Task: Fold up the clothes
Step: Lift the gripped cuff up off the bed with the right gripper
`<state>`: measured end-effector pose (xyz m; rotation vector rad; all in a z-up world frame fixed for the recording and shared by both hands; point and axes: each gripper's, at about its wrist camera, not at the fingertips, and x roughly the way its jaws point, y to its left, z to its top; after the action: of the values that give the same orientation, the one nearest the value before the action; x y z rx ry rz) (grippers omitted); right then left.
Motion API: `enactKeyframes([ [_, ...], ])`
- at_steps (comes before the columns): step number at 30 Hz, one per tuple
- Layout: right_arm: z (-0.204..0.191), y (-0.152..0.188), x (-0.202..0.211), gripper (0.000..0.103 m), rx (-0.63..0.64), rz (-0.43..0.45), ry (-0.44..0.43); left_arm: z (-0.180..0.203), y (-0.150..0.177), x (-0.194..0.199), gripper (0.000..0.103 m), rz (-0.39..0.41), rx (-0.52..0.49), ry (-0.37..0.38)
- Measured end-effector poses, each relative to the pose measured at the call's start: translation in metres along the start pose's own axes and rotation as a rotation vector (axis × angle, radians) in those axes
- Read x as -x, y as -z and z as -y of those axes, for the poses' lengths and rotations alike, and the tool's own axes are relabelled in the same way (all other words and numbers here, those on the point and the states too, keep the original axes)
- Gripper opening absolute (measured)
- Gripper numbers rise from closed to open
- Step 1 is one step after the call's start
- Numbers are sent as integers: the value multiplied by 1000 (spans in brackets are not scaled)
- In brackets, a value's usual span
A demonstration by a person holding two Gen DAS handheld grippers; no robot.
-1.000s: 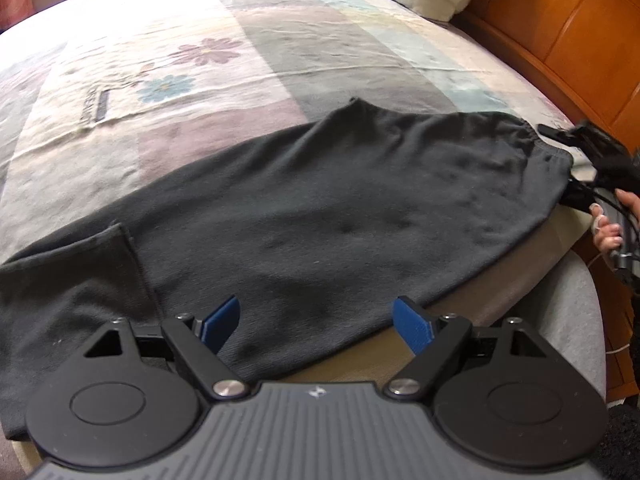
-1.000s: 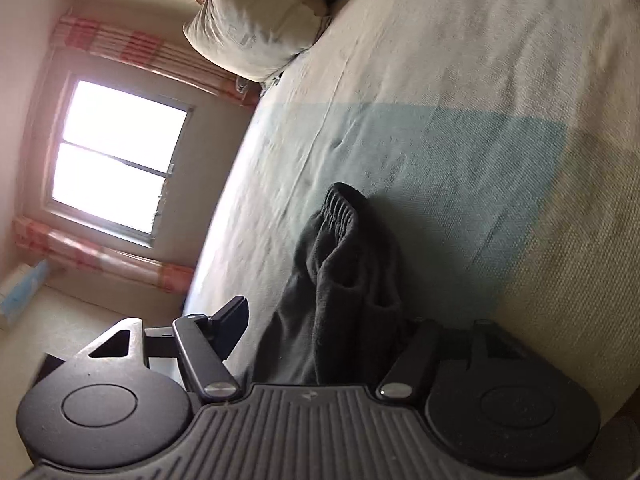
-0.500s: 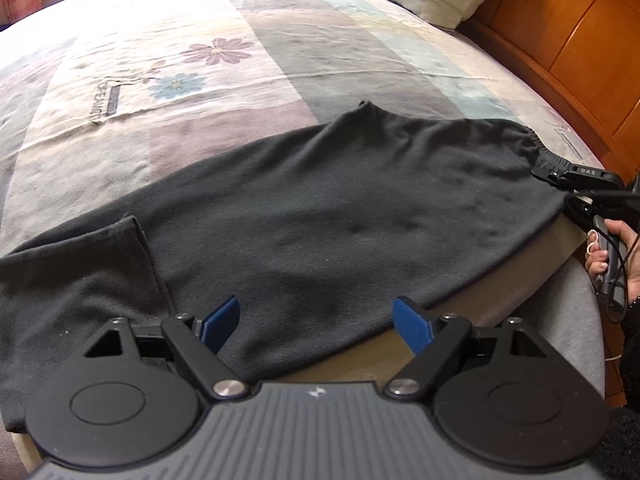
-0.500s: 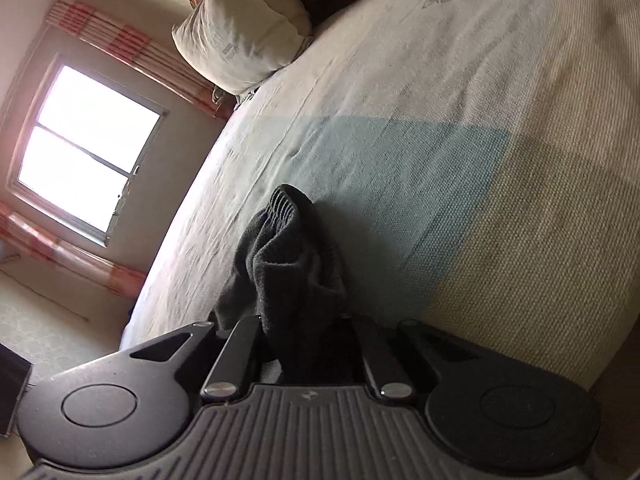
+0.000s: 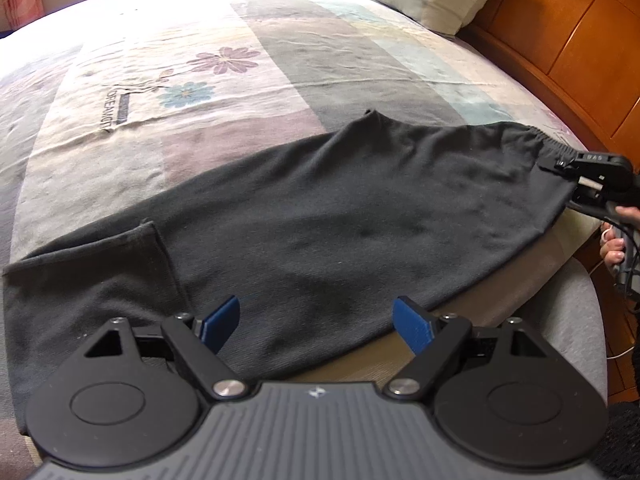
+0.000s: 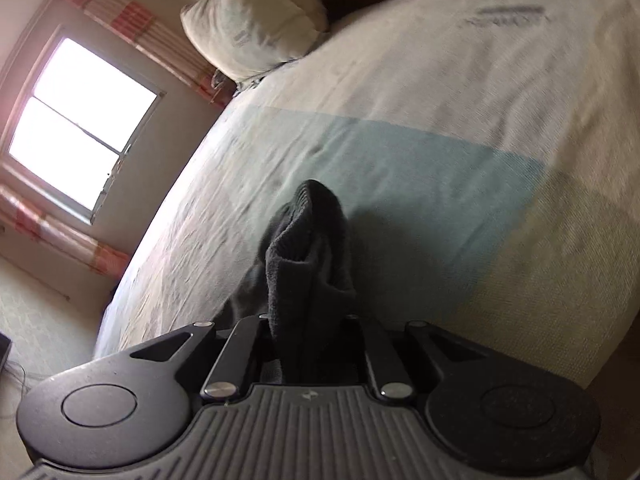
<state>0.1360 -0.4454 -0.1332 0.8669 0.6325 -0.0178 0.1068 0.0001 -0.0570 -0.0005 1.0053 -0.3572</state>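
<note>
While right claw (image 6: 310, 344) pinches trousers (image 5: 340, 220) (waistband).

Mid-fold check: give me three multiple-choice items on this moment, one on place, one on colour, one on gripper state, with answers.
1. The dark trousers lie on: A a chair; B the bed; C the floor.
2. The left gripper has finger pads coloured: A blue; B red; C white.
3. The right gripper is: A wide open; B out of view; C shut on the waistband.

Answers: 1 B, trousers spread over the patterned bedcover. 2 A, both pads show blue. 3 C, the ribbed fabric bunches between its closed fingers.
</note>
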Motion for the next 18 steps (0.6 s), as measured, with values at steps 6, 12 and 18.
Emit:
enactKeyframes([
  [6,-53,8,8,11,210,-4,28,-14,6,10,84,26,19,-5],
  [12,-117,30,6,12,404,-45,3,-33,14,23,84,57,42,-5],
  [18,-173,57,0,12,516,-103,-82,-56,24,37,84,85,67,-12],
])
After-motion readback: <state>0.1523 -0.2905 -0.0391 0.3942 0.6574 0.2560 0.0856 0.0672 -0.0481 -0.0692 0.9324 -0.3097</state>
